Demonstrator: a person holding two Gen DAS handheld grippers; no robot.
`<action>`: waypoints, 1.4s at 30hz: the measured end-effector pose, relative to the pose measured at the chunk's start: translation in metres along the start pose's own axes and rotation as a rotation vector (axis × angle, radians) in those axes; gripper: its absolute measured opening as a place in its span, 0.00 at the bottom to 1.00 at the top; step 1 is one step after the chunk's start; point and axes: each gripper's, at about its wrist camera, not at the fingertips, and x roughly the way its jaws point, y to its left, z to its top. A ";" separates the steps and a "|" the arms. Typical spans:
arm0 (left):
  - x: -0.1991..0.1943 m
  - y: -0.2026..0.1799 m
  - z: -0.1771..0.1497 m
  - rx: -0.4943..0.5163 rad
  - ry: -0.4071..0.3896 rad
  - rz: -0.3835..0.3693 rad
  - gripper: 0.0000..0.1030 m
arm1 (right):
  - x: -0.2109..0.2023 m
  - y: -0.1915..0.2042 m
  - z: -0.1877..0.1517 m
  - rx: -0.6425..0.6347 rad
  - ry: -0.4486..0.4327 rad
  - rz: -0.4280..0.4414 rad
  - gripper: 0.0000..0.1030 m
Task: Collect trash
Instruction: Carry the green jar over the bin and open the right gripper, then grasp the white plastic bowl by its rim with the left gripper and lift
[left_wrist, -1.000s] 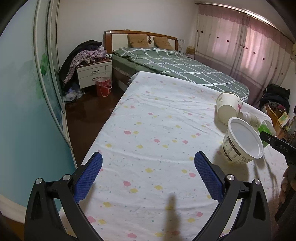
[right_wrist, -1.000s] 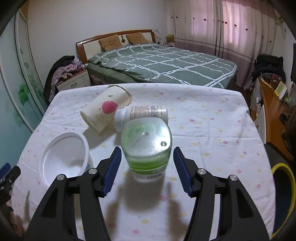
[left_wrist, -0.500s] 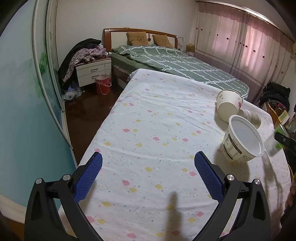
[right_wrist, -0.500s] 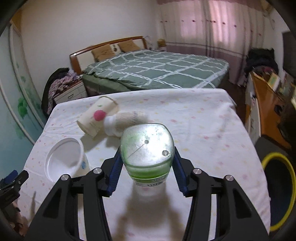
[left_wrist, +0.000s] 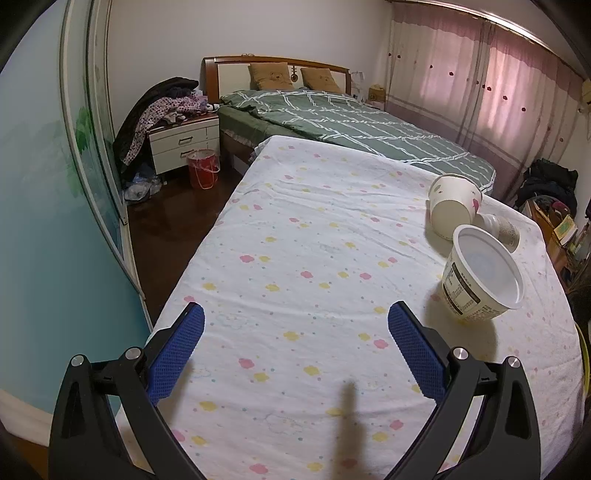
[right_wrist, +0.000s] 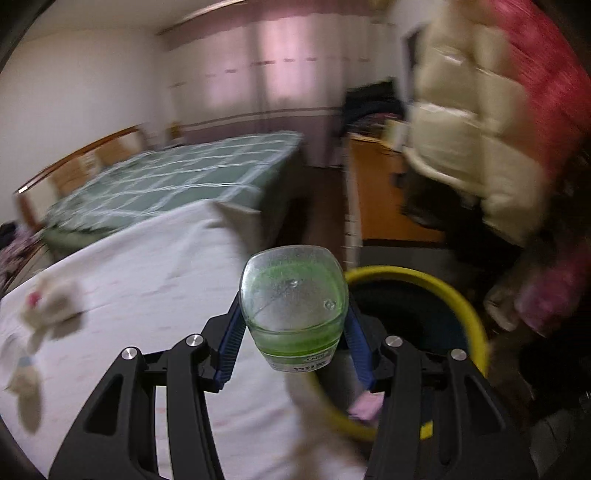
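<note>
My right gripper (right_wrist: 293, 325) is shut on a clear plastic bottle with green liquid (right_wrist: 293, 295), its base facing the camera, held above the table's right edge beside a yellow-rimmed bin (right_wrist: 424, 291). My left gripper (left_wrist: 295, 332) is open and empty over the near end of the table. A white yoghurt tub (left_wrist: 484, 280), a paper cup (left_wrist: 456, 203) lying on its side and a small white bottle (left_wrist: 502, 229) lie at the table's right side.
The table wears a white spotted cloth (left_wrist: 295, 240). A green-quilted bed (left_wrist: 351, 122) stands beyond it, with a nightstand (left_wrist: 184, 144) and a red bucket (left_wrist: 202, 168) at left. A person in a cream and red jacket (right_wrist: 480, 129) stands by the bin.
My right gripper has lifted the green bottle off the table and swung it right, over to the yellow-rimmed bin. My left gripper stays open in place.
</note>
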 end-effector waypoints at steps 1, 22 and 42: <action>0.000 0.000 0.000 -0.001 0.000 0.000 0.95 | 0.004 -0.014 0.000 0.033 0.007 -0.032 0.47; 0.003 -0.017 -0.003 0.064 0.023 -0.023 0.95 | 0.024 -0.046 -0.005 0.113 0.035 -0.165 0.62; 0.016 -0.127 -0.009 0.250 0.175 -0.229 0.95 | 0.020 -0.040 -0.006 0.097 0.020 -0.103 0.69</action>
